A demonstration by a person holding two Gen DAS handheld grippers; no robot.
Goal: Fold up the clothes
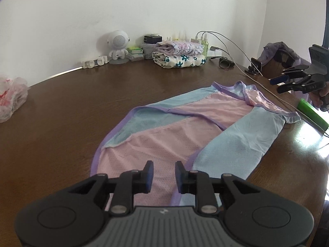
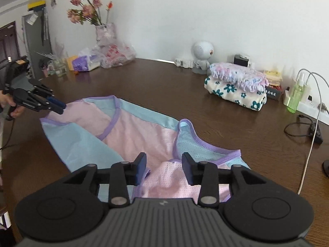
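A pink and light-blue garment [image 1: 205, 123] with purple trim lies spread flat on the dark wooden table [image 1: 72, 113]; one blue sleeve is laid across it. My left gripper [image 1: 164, 165] hovers over its near pink hem, open, with nothing pinched between the pads. In the right wrist view the same garment [image 2: 127, 131] lies below my right gripper [image 2: 164, 158], which is open over a rumpled pink and blue edge. Each gripper shows in the other's view: the right gripper [image 1: 276, 85] past the garment's far corner, the left gripper [image 2: 61, 107] at its left shoulder.
A stack of folded clothes [image 2: 236, 86] sits at the back by the wall, beside a white robot-shaped speaker [image 2: 202, 53]. Cables [image 2: 308, 127] and a green bottle [image 2: 295, 96] are at the right. A plastic bag [image 1: 12, 98] and a flower vase [image 2: 102, 30] stand further left.
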